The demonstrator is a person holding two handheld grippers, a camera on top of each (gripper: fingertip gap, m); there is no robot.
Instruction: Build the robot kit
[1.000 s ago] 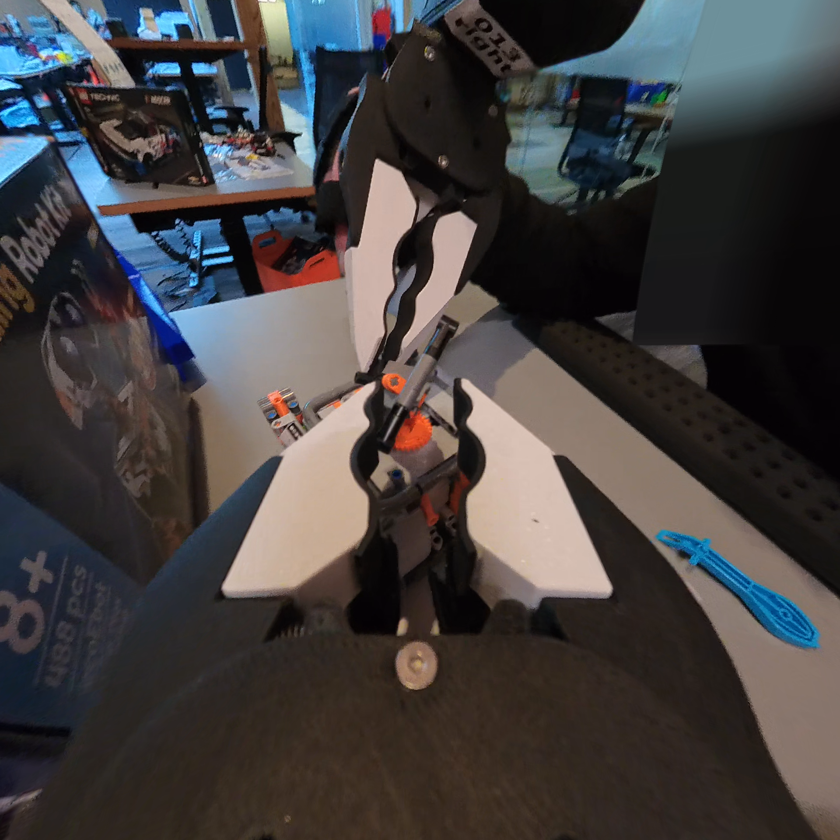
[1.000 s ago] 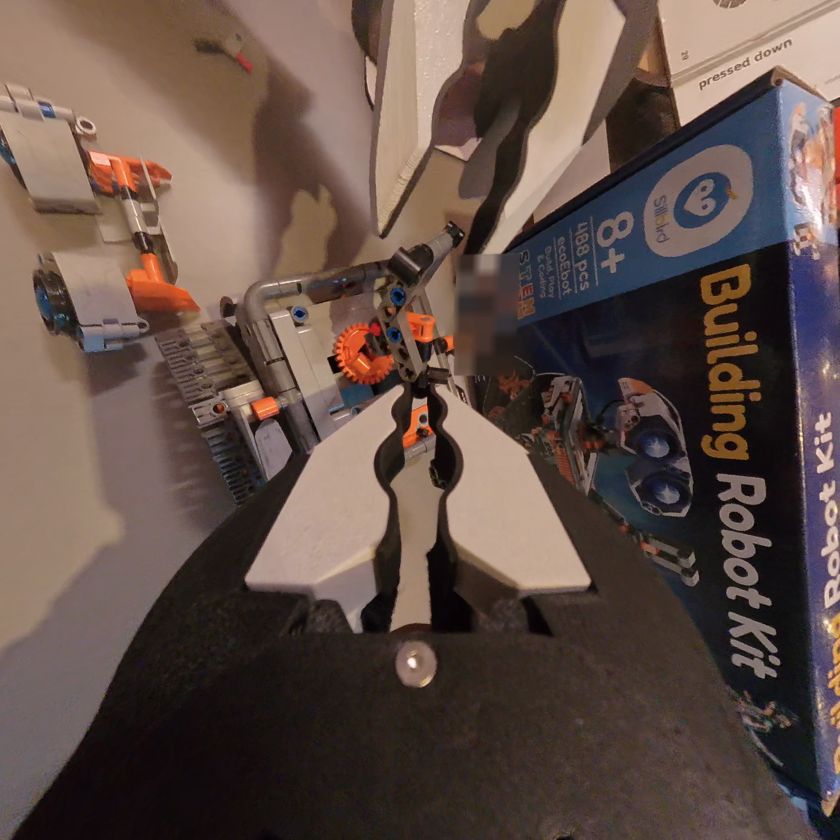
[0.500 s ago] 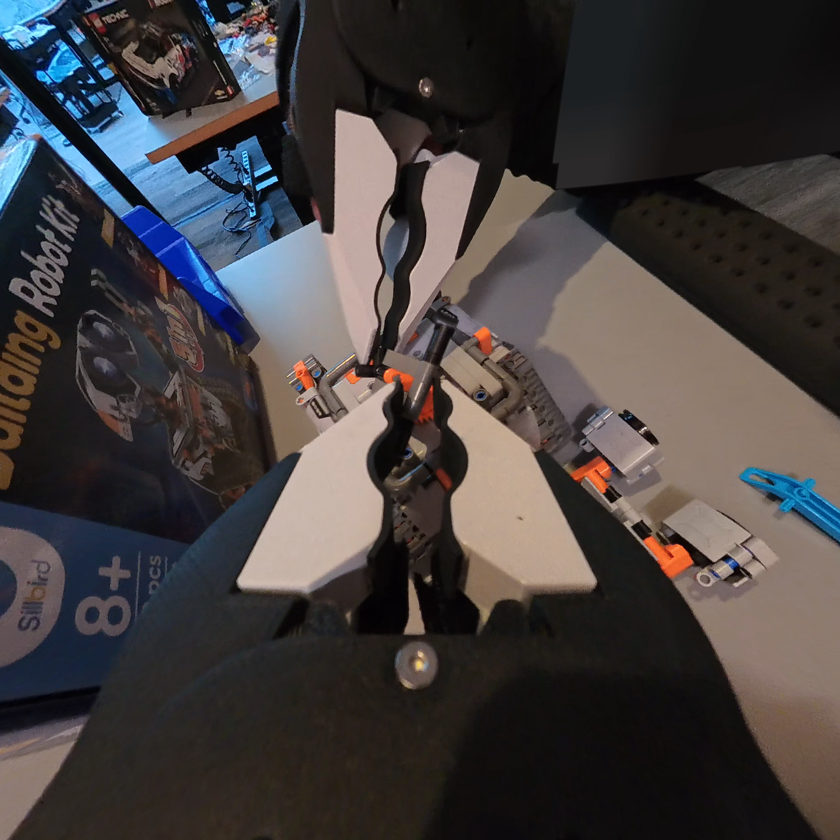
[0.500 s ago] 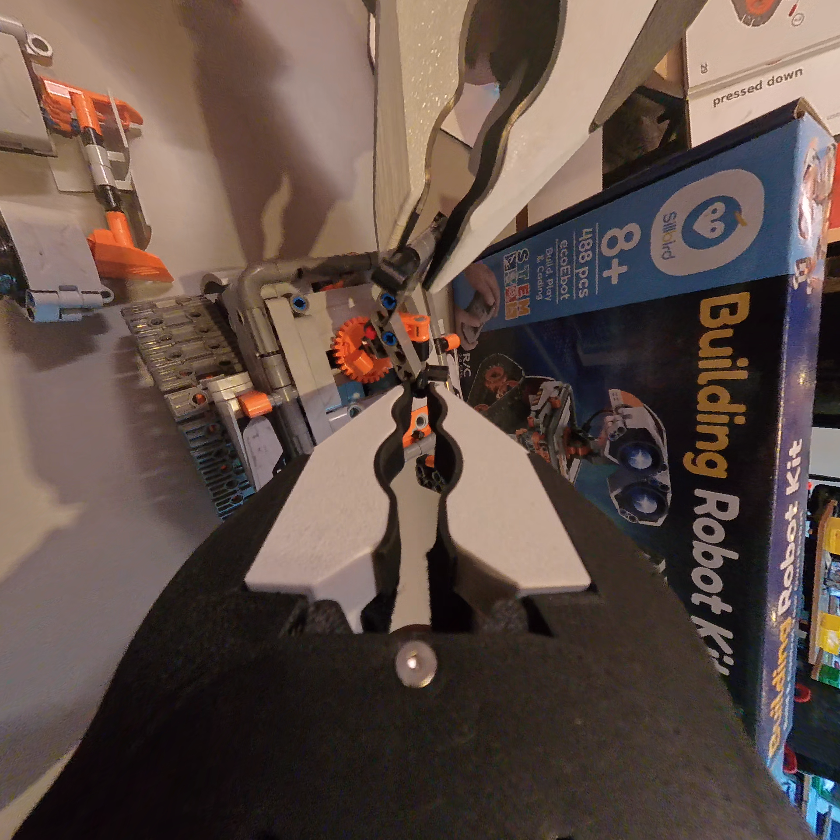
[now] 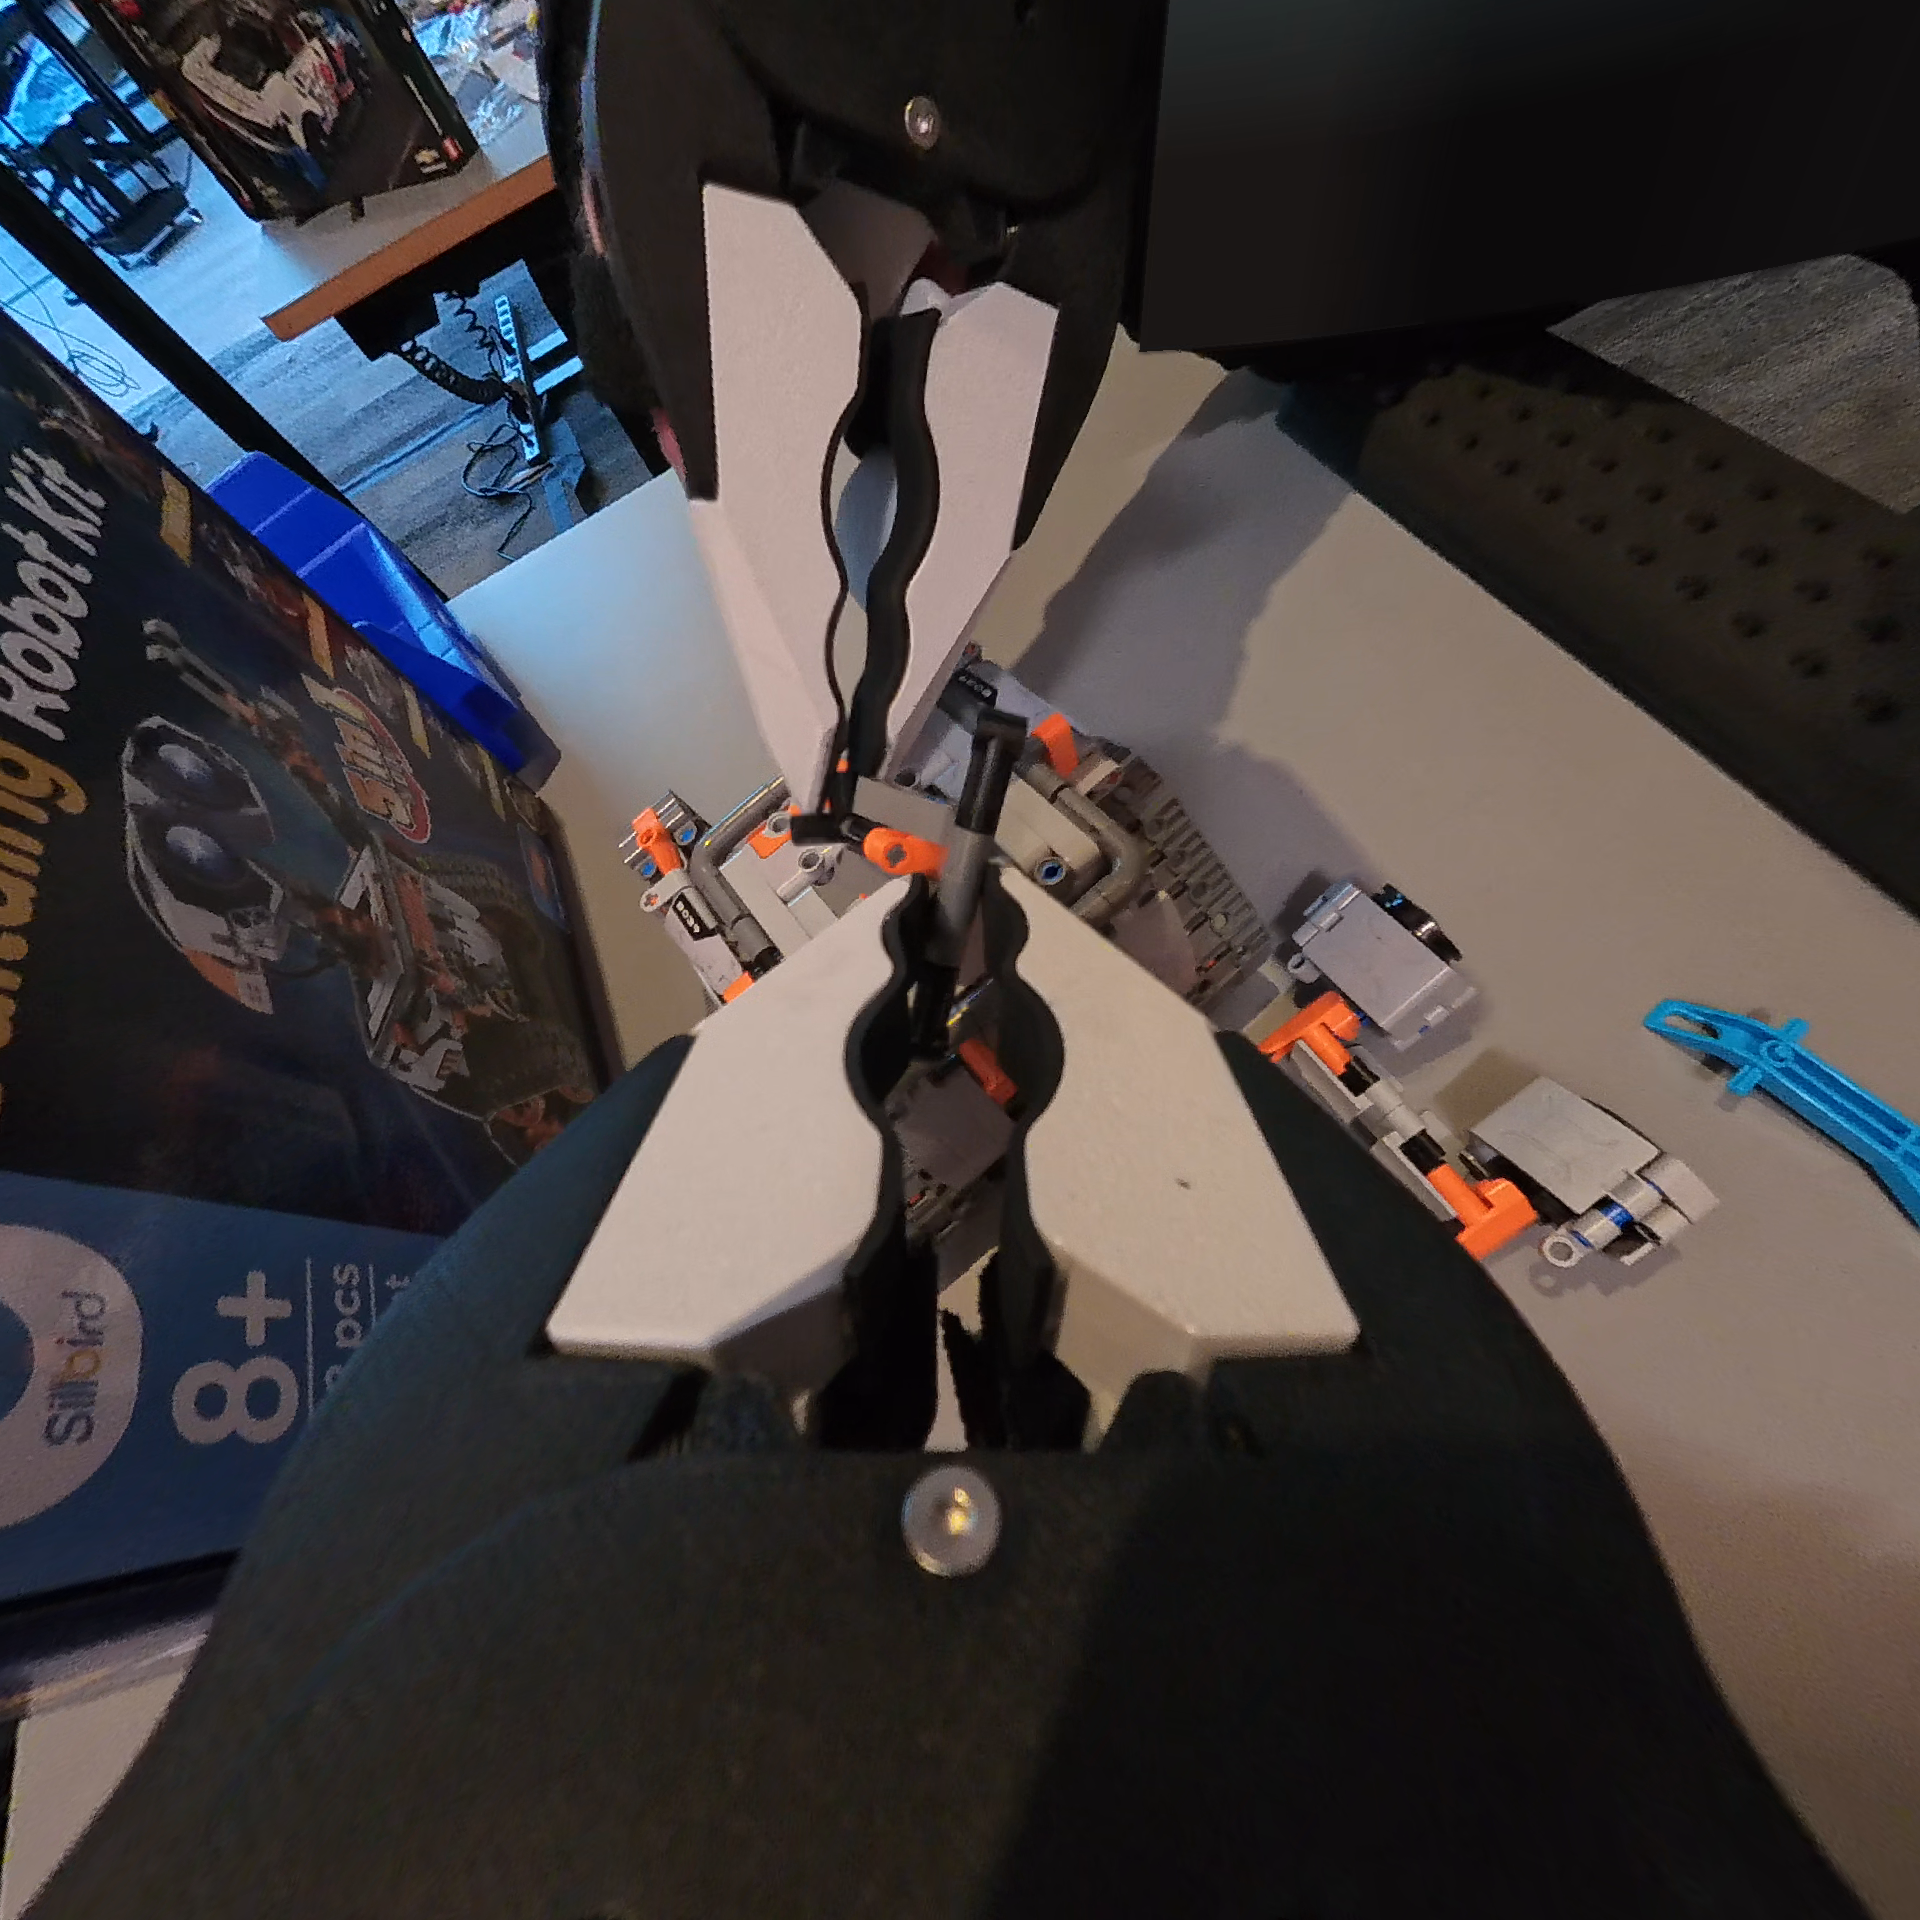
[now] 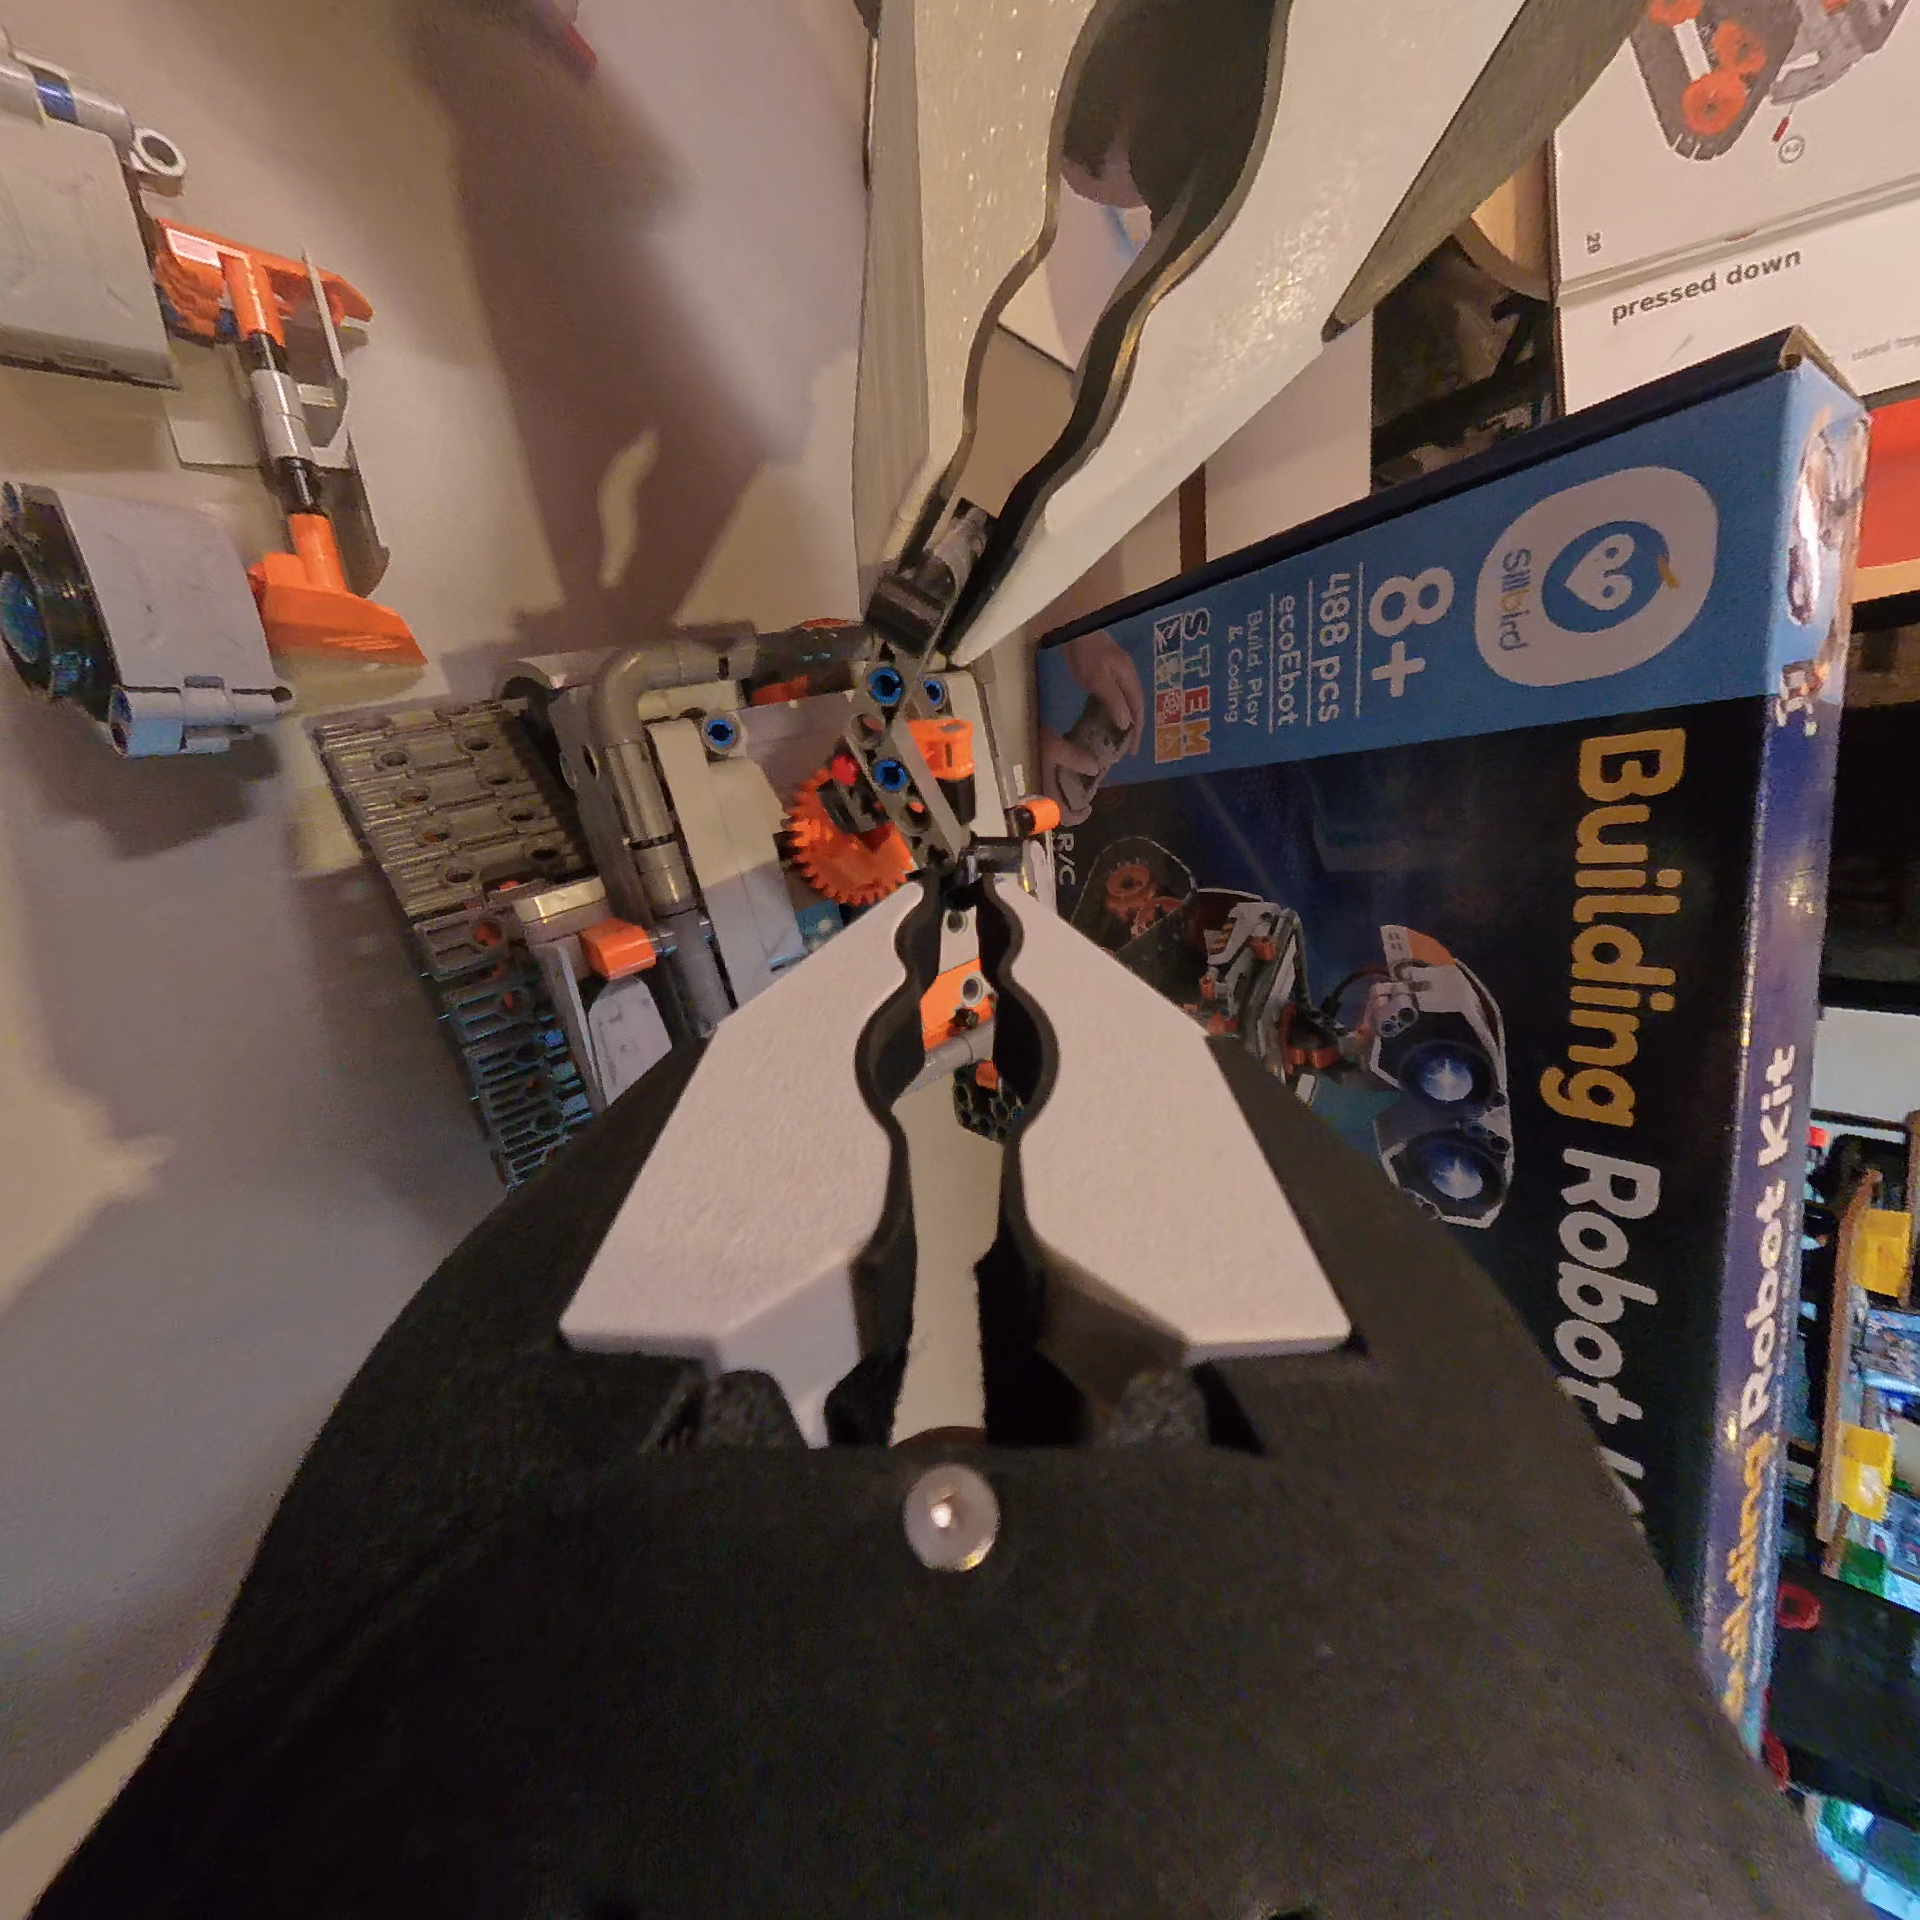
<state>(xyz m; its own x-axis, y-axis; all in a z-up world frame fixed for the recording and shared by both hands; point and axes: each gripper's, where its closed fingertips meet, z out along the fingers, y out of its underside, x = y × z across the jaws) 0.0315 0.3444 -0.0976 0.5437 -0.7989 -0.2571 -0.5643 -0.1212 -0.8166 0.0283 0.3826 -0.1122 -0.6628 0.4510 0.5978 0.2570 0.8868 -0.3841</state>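
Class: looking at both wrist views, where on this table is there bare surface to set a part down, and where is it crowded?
Bare table lies between the tracked model and the black perforated mat. Crowded: both grippers meet over the model, the blue box hems one side, and loose grey-orange assemblies and a blue tool fill the other.

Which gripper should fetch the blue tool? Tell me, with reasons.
Left, likely: the blue tool lies near the left gripper; the right gripper cannot see it. Both grip the toy vehicle.
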